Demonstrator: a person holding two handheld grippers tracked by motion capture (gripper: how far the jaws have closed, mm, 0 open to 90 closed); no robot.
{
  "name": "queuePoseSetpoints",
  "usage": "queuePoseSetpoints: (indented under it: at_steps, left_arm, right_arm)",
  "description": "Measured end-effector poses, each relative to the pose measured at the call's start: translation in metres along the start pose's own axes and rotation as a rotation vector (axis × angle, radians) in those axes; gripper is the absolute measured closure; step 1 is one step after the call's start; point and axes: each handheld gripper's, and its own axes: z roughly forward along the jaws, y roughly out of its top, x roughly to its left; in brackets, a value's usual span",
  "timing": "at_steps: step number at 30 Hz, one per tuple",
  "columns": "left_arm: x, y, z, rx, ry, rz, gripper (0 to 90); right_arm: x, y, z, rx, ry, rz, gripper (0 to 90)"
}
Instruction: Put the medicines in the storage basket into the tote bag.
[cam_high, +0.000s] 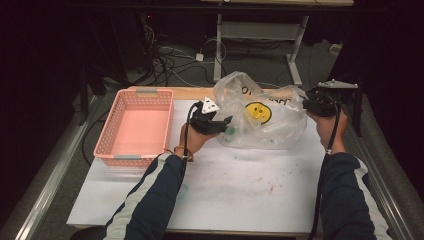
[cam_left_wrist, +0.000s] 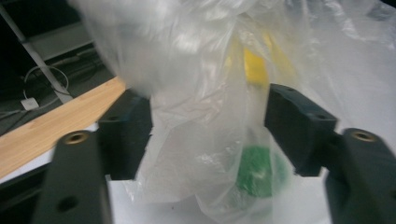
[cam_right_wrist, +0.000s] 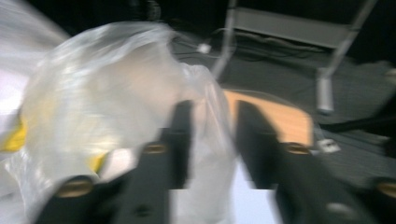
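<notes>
A clear plastic bag (cam_high: 270, 125) with a yellow smiley print (cam_high: 258, 112) lies at the back of the white sheet (cam_high: 240, 185). My left gripper (cam_high: 227, 122) reaches into its left side. In the left gripper view the bag's film (cam_left_wrist: 196, 70) fills the gap of that gripper (cam_left_wrist: 208, 116) and touches both pads, with a green object (cam_left_wrist: 257, 170) inside the bag low by the right pad. My right gripper (cam_high: 306, 102) is at the bag's right edge. In the right gripper view its jaws (cam_right_wrist: 212, 135) stand apart, with a loose fold of the bag (cam_right_wrist: 107, 93) hanging between them.
A pink plastic basket (cam_high: 134, 92) sits at the left of the sheet. A wooden tabletop edge (cam_high: 190, 93) runs behind the bag. Cables and a desk frame (cam_high: 260, 30) lie on the floor beyond. Faint colour stains mark the sheet's near half.
</notes>
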Motion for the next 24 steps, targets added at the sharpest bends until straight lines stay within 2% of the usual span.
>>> queuePoseSetpoints:
  at_steps: [5,7,10,11,13,16,19,20,22,24]
  left_arm:
    - [-0.004,-0.004,0.013,0.076,-0.011,0.058,63.9]
    - [-0.004,-0.005,0.015,0.090,-0.010,0.062,75.3]
    - [-0.002,-0.006,0.015,0.098,-0.017,0.062,85.1]
    - [-0.002,-0.006,0.015,0.101,-0.018,0.061,85.7]
    - [0.001,-0.007,0.013,0.097,-0.026,0.056,86.3]
    - [0.003,-0.006,0.009,0.087,-0.026,0.048,86.8]
    - [0.005,-0.004,0.003,0.066,-0.027,0.044,87.0]
    - [0.005,-0.003,0.001,0.058,-0.023,0.047,87.3]
    - [0.006,-0.001,-0.002,0.046,-0.028,0.045,87.4]
    - [0.006,0.000,-0.006,0.039,-0.020,0.049,87.4]
  right_arm:
    - [0.008,-0.008,-0.017,-0.036,0.074,0.007,40.9]
    - [0.011,-0.012,-0.026,-0.054,0.085,0.000,36.5]
    - [0.016,-0.019,-0.037,-0.073,0.139,-0.022,33.6]
    - [0.018,-0.022,-0.040,-0.074,0.150,-0.035,32.2]
    - [0.022,-0.032,-0.036,-0.046,0.183,-0.027,30.4]
    - [0.024,-0.051,-0.018,0.043,0.188,-0.043,29.5]
    - [0.022,-0.067,0.000,0.119,0.186,-0.016,33.0]
    - [0.021,-0.072,0.004,0.140,0.177,-0.014,40.5]
    - [0.018,-0.078,0.011,0.179,0.200,0.011,49.2]
    - [0.016,-0.082,0.014,0.189,0.220,0.014,72.7]
